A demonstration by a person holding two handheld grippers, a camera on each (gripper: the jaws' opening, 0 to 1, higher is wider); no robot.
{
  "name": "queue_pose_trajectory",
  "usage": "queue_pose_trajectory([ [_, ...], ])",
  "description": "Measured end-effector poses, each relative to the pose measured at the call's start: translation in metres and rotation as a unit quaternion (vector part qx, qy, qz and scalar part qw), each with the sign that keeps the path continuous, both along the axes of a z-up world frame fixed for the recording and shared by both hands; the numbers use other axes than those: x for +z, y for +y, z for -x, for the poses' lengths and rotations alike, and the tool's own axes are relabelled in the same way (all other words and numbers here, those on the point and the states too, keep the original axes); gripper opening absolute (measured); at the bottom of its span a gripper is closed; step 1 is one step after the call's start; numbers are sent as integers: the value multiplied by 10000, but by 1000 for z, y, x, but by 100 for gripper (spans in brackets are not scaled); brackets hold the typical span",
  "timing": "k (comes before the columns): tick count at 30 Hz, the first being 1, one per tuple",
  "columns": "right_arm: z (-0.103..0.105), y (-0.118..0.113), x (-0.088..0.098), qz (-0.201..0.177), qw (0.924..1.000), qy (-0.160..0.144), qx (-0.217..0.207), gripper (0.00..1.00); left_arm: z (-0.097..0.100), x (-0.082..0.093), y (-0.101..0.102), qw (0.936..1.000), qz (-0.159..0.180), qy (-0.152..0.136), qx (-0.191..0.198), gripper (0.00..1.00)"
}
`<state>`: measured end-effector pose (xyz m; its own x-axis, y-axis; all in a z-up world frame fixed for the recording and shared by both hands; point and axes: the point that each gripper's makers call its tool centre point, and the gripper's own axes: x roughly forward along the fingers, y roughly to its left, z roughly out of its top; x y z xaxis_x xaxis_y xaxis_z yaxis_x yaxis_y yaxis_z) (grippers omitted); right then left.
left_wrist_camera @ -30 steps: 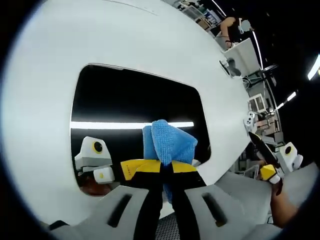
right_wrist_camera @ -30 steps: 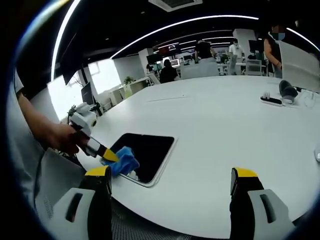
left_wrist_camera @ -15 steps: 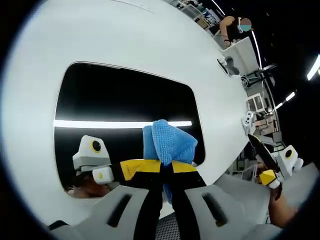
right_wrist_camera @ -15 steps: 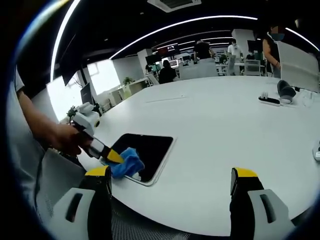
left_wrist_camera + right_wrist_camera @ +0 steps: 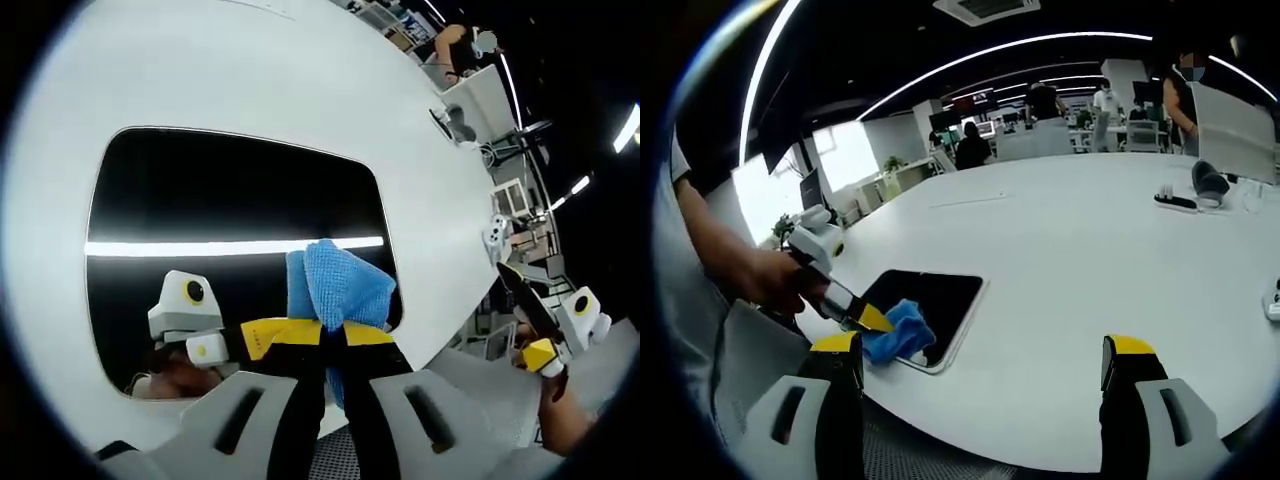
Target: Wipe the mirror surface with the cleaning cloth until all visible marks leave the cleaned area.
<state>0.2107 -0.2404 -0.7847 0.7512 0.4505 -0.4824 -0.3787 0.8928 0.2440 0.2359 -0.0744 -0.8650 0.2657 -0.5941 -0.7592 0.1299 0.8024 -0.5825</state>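
Cloth (image 5: pixel 340 285): blue, nubby woven fabric. Mirror (image 5: pixel 230 210): glossy dark glass, reflecting ceiling light strip. Table (image 5: pixel 1090 260): smooth matt white.

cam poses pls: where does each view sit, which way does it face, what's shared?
Left gripper view: rides the left claw, facing down at the mirror; its jaws pinch the blue cloth.
Right gripper view: rides the right claw, held off the near table edge, looking across it; jaws apart, person's hand at left.
Shared: mirror, cloth, table, left claw.

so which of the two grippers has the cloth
The left gripper, shut on the blue cloth over the mirror; the right gripper is open, holding nothing.
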Motion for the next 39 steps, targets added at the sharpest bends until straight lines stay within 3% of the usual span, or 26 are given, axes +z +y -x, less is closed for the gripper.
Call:
queue_pose_trajectory([
  [27,11,-11,-2,-5,9999,27,-149,99,2,0,-41,9998,144,64,-100,3],
  [39,12,-14,-3,-20,9998,45,-198,99,1,1,-56,9996,141,-54,-252,3],
])
